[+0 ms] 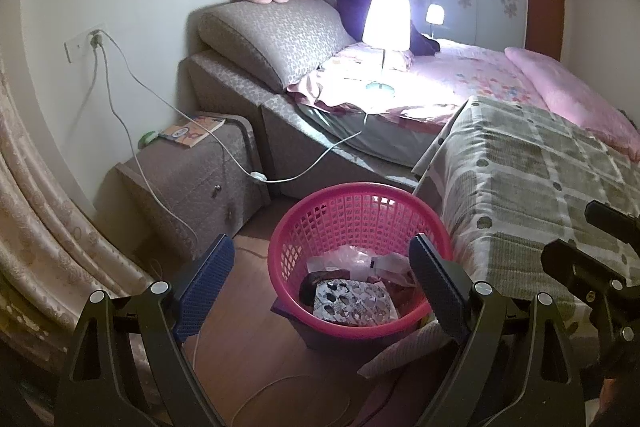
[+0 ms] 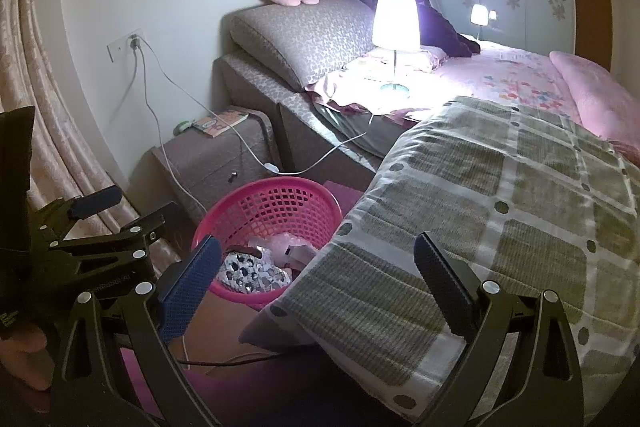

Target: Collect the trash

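Observation:
A pink plastic basket [image 1: 280, 247] stands on the wooden floor beside the bed. It holds trash: a silver blister pack [image 1: 352, 303], crumpled clear plastic [image 1: 352, 255] and paper scraps. My left gripper [image 1: 320, 287] is open and empty, its jaws spread to either side of the basket, above it. The basket also shows in the right wrist view [image 2: 276, 203], with the blister pack [image 2: 250, 273] inside. My right gripper [image 2: 316, 287] is open and empty over the edge of the checked cover [image 2: 480, 211]. The left gripper's body [image 2: 96, 227] shows at the left.
A lit lamp [image 1: 386, 27] stands on the pink bed [image 1: 480, 75]. A padded nightstand [image 1: 188, 167] with a book [image 1: 196, 131] sits left of the basket. White cables [image 1: 132, 147] run from a wall socket. A curtain [image 1: 48, 207] hangs at the left.

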Demonstrator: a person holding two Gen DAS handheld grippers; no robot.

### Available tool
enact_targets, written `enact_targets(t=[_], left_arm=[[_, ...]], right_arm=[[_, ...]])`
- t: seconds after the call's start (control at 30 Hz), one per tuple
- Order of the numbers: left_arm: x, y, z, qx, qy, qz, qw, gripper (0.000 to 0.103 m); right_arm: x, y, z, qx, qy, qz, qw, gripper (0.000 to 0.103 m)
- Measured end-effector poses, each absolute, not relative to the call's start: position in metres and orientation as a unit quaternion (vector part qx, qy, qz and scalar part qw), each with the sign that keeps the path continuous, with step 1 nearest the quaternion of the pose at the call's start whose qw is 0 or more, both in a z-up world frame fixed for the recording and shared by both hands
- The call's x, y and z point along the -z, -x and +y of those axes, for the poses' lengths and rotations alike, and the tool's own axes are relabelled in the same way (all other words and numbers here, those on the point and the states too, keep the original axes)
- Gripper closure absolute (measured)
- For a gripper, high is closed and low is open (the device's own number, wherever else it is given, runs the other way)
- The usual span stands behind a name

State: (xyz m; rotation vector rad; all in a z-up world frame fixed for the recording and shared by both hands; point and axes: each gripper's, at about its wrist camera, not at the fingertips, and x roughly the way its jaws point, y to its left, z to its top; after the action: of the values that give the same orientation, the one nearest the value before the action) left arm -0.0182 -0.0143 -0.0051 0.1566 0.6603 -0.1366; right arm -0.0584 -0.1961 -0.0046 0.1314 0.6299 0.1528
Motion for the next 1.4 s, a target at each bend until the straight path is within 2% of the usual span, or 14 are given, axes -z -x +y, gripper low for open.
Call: enact_targets(t=[1.4], left_arm=[[0.0060, 0.0180, -0.0158, 0.067, -0.078, 0.326, 0.940, 0.017]], right_arm=[[0.0093, 0.0580, -0.1910, -0.078, -0.065, 0.316, 0.943, 0.009]])
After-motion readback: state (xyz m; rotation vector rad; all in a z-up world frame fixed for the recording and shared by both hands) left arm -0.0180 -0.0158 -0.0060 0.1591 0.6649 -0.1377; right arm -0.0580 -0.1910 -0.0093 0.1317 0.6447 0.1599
